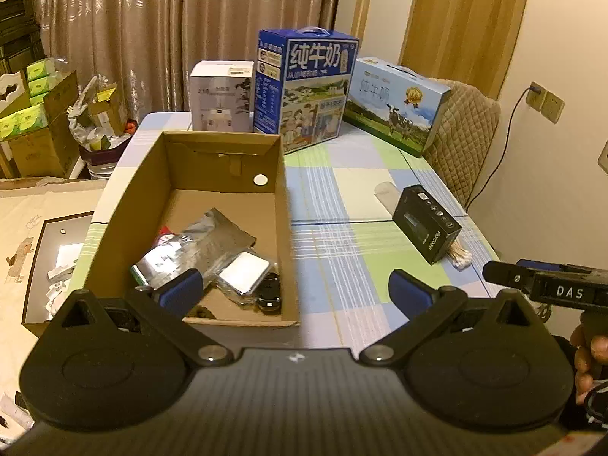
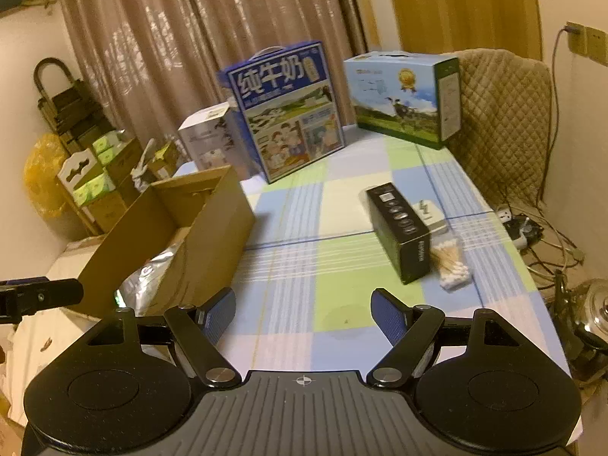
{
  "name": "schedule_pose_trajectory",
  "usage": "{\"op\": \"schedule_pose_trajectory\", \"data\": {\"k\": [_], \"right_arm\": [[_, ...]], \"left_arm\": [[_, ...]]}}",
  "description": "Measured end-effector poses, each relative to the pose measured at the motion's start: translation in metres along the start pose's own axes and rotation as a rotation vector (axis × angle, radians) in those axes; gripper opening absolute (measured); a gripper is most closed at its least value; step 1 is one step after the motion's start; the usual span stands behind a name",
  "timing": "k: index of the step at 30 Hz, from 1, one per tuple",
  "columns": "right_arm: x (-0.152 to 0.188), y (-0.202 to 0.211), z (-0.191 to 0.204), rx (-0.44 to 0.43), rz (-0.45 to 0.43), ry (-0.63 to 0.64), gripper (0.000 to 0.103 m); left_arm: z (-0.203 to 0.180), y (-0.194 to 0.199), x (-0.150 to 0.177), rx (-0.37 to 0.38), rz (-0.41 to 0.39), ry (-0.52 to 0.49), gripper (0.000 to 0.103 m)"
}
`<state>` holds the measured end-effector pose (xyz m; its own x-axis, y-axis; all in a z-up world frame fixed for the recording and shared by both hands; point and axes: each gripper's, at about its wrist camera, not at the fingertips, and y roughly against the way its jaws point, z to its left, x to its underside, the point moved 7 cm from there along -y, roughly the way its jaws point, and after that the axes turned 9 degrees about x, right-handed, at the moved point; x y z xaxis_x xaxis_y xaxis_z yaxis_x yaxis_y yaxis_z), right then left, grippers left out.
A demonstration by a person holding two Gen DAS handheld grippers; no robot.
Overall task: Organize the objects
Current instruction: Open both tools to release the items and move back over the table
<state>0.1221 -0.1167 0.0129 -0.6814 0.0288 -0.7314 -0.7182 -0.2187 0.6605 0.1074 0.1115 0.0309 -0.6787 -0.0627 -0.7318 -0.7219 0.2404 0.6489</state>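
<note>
Cardboard box (image 1: 212,205) already collects silver pouches, so it's my drop spot. Well right of the box, the black carton (image 2: 399,231) lies beside cotton swabs (image 2: 454,266). I keep the right gripper (image 2: 304,315) and left gripper (image 1: 294,292) wide and empty, ready.

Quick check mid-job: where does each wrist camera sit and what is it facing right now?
Left wrist: on the left gripper, jaws open and empty, facing the open cardboard box with silver bags; a hand and the other gripper show at right.
Right wrist: on the right gripper, jaws open and empty, facing the checked tablecloth, black box and cotton swabs.
Shared: cardboard box, black box, swabs, blue milk carton.
</note>
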Motion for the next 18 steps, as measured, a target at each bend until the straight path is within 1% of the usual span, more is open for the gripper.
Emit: {"op": "schedule_pose_trajectory", "data": {"k": [13, 18], "right_arm": [[-0.006, 0.001, -0.045, 0.046, -0.016, -0.071, 0.076], [-0.008, 0.002, -0.064, 0.064, -0.025, -0.094, 0.076]], "left_arm": [[-0.027, -0.023, -0.003, 0.008, 0.034, -0.028, 0.102], [-0.037, -0.032, -0.006, 0.018, 0.033, -0.042, 0.102]]}}
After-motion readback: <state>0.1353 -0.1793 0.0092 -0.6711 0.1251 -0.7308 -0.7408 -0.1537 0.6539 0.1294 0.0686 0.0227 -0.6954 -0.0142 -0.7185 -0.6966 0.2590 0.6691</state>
